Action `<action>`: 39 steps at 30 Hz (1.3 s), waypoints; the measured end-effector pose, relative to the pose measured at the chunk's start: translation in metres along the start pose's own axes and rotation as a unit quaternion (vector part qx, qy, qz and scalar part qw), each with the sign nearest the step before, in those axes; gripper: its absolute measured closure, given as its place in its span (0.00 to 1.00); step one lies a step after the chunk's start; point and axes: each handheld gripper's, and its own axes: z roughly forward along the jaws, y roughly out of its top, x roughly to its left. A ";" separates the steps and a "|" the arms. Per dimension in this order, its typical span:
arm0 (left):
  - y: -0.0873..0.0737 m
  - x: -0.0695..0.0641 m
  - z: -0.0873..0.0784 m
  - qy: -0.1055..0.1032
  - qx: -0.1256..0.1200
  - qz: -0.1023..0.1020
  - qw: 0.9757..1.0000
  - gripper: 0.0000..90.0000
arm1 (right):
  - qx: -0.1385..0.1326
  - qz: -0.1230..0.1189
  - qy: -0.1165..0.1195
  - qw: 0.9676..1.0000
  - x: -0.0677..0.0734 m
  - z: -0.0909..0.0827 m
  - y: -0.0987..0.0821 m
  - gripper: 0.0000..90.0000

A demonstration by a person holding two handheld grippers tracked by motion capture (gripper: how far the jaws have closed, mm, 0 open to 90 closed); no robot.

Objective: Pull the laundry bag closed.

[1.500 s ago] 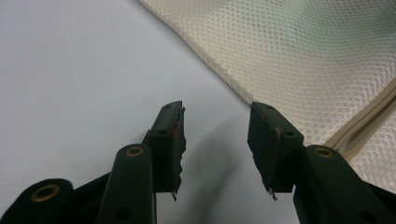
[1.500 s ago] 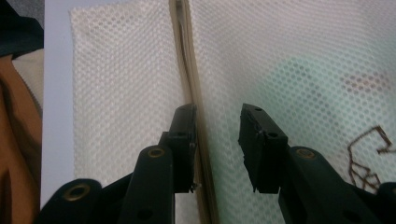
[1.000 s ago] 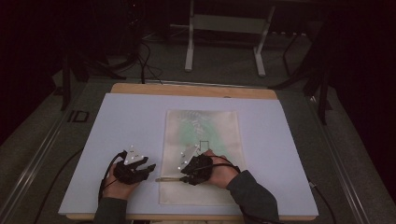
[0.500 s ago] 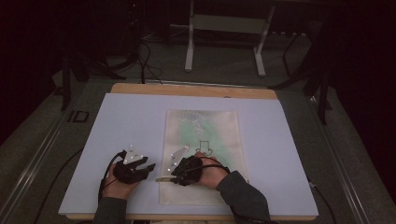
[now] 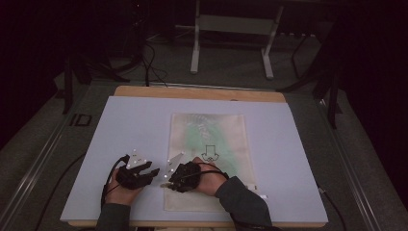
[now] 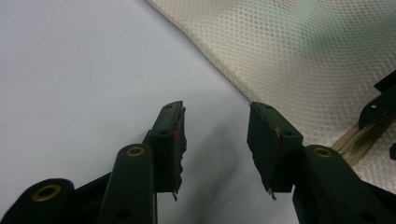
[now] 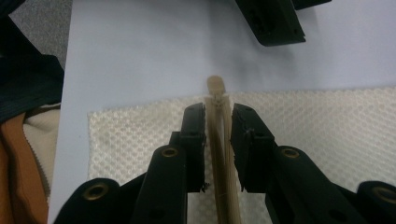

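Note:
A cream mesh bag [image 5: 211,139] with a green tint and a small black drawing lies flat on the white table top [image 5: 134,125]. At the bag's near left corner my right gripper [image 5: 167,183] points left. Its jaws have just been closing, and in the right gripper view [image 7: 218,114] they stand against a beige zip strip [image 7: 222,154] that runs between them to a small tab [image 7: 215,86]. My left gripper [image 5: 151,171] rests just left of the bag. It is open [image 6: 215,121] over bare table, with the mesh [image 6: 289,51] beyond.
The table's left edge, grey floor and a fold of the person's clothing [image 7: 23,140] lie close to the right gripper. A wooden strip [image 5: 202,92] borders the far edge, with metal frame legs [image 5: 195,43] and cables behind it.
The right hand has moved left along the bag's near end, closer to the left gripper. The left hand has stayed where it was.

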 end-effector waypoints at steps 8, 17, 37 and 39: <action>-0.001 0.002 -0.001 0.002 -0.002 -0.003 1.000 0.62 | -0.001 0.006 0.004 1.000 -0.001 0.006 0.007 0.85; -0.001 0.004 -0.002 0.003 -0.003 -0.008 1.000 0.62 | -0.003 0.004 0.006 1.000 -0.001 0.014 0.014 0.84; -0.002 0.007 -0.003 0.005 -0.002 -0.014 1.000 0.62 | 0.021 -0.002 0.003 1.000 -0.001 0.035 0.025 0.83; -0.002 0.007 -0.003 0.005 -0.002 -0.015 1.000 0.62 | 0.023 -0.003 0.001 1.000 -0.001 0.035 0.026 0.83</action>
